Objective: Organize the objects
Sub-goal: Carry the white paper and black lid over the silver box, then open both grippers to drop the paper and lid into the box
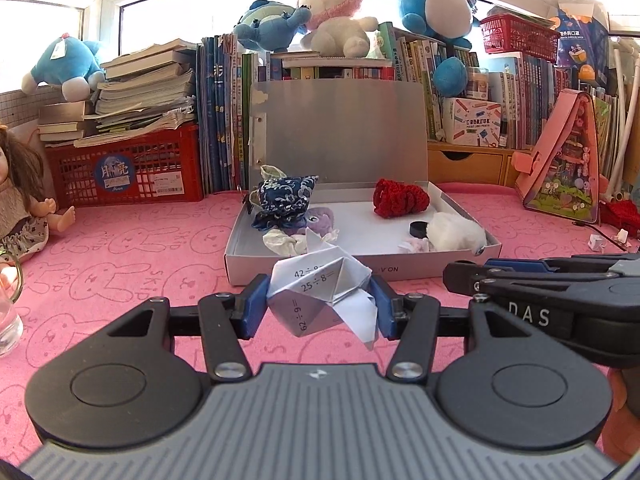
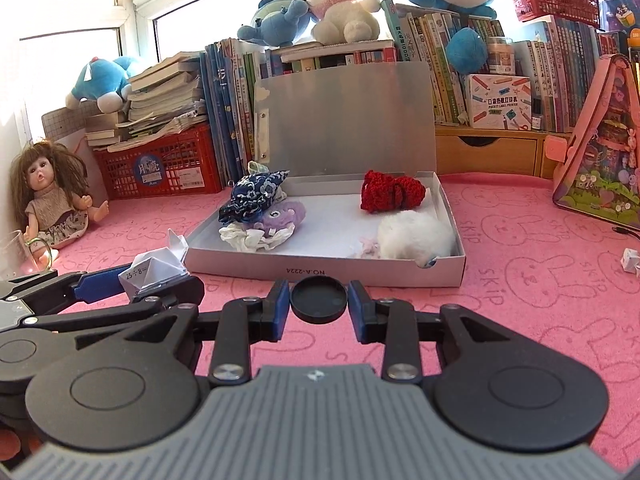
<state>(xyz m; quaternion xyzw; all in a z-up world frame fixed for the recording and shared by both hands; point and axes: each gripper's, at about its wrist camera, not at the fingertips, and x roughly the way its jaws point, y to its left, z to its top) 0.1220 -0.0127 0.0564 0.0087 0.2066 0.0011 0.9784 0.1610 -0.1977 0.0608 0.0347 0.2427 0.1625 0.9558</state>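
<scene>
Left tongs (image 1: 320,304) stand partly apart, their blue pads clamped on a folded paper figure (image 1: 320,296), white, sharply creased, printed with division sums; it is carried clear of the tabletop (image 1: 140,248), just in front of the shallow box (image 1: 304,268). Right tongs (image 2: 319,300) are drawn close together, pads pressing both edges of a black round lid (image 2: 319,298), flat, smooth and raised-rimmed, likewise held just before the box's front wall. The box is pale cardboard, rectangular, low-walled, with a silvery hinged lid standing upright at its rear. Inside the box, at its left: a blue-and-white floral fabric bundle (image 2: 256,196), a purple plush creature (image 2: 280,216) beneath it, and crumpled white cloth (image 2: 252,238) at the front. At its rear right: a red crocheted piece (image 2: 390,194), coarse and ribbed. At its front right: a white fluffy ball (image 2: 416,238). In the left wrist view a second small black disc (image 1: 418,229) lies in the box beside the white ball. The tabletop carries a pink mat embossed with rabbit outlines. Left of the box, well apart, sits a doll (image 2: 52,196); behind the box stand rows of books (image 2: 440,68) topped with plush toys (image 2: 340,4).
</scene>
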